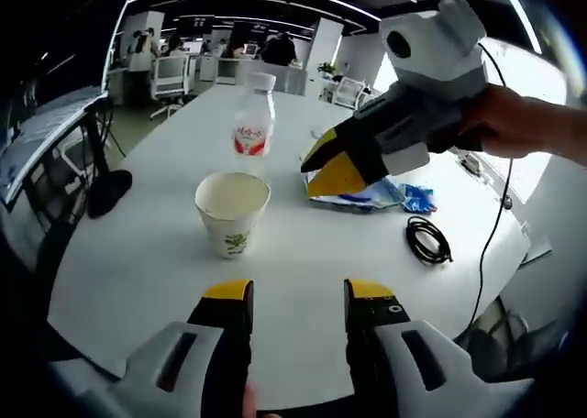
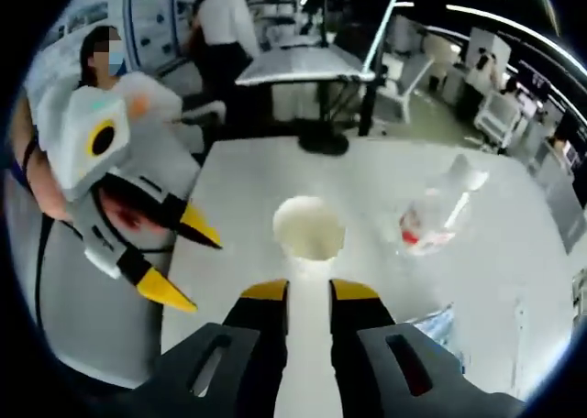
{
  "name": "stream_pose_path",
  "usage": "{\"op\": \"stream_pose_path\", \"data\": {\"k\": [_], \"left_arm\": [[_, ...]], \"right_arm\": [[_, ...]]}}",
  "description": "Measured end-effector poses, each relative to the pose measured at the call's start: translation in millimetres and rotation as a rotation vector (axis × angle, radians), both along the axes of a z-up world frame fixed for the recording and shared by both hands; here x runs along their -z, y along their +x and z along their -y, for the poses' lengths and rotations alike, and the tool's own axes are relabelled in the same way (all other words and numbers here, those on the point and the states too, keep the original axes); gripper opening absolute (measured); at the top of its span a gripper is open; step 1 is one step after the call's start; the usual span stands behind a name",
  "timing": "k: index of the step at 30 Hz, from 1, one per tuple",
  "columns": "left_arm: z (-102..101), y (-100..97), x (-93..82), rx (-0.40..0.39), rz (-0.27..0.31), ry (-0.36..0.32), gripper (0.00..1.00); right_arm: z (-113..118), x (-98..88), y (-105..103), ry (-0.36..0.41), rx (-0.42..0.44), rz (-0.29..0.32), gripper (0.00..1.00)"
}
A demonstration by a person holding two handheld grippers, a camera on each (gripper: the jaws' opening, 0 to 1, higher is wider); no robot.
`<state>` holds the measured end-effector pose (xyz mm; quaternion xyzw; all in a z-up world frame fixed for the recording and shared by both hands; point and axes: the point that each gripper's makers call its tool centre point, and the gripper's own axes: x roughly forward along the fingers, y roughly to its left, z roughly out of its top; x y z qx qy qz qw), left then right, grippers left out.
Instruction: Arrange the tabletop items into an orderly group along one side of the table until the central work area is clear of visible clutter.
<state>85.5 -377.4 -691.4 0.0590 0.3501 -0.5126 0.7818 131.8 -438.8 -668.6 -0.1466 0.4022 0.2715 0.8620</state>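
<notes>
cup (image 1: 232, 212): mid worktop (image 1: 138, 262), landmark, just ahead of left gripper (image 1: 298, 294), jaws released, empty
bottle (image 1: 253, 123): upright behind cup
right gripper (image 2: 308, 294): jaws released, empty, near cup
packets (image 1: 367, 194): right of cup
cable (image 1: 428, 239): further right
step: approach, nothing grasped; next = close on cup, move to side

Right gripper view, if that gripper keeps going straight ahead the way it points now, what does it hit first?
Most likely the white paper cup: it stands on the white table straight ahead of the right gripper, whose open jaws point at it. Whether the tips are level with it is unclear.
</notes>
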Motion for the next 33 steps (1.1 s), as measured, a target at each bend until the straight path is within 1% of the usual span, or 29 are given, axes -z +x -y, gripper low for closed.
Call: {"op": "stream_pose_path", "data": {"k": [4,8,10,15,18,21,23,24,26,29,33], "left_arm": [[-3,-1.4,1.8,0.001,-0.005,0.0,0.38],[-3,-6.2,2.9,0.015,-0.009,-0.002,0.38],[-1,-12.0,3.4,0.029,-0.011,-0.004,0.38],[3,-21.0,2.0,0.045,-0.017,-0.013,0.38],[5,-25.5,1.4,0.054,-0.017,-0.016,0.38],[6,-28.2,1.0,0.062,-0.016,-0.016,0.38],[6,-29.5,1.2,0.068,-0.016,-0.014,0.38],[6,-29.9,1.2,0.069,-0.016,-0.014,0.38],[6,-29.4,2.0,0.067,-0.017,-0.013,0.38],[5,-29.3,2.5,0.063,-0.022,-0.013,0.38],[5,-29.9,4.6,0.06,-0.025,-0.012,0.38]], "right_arm": [[-14,4.4,7,-0.02,-0.064,-0.018,0.16],[-30,17.7,14,-0.058,-0.144,-0.058,0.16],[-37,23.2,18,-0.071,-0.17,-0.069,0.16],[-46,39.5,22,-0.121,-0.217,-0.116,0.16],[-51,47.5,23,-0.136,-0.238,-0.138,0.14],[-49,55.3,25,-0.171,-0.236,-0.151,0.1],[-49,59.2,25,-0.195,-0.243,-0.149,0.09],[-50,59.9,25,-0.194,-0.245,-0.151,0.07],[-52,62.7,23,-0.184,-0.242,-0.157,0.01],[-51,60.7,24,-0.202,-0.236,-0.136,0.0],[-51,56.7,21,-0.209,-0.256,-0.112,0.0]]}}
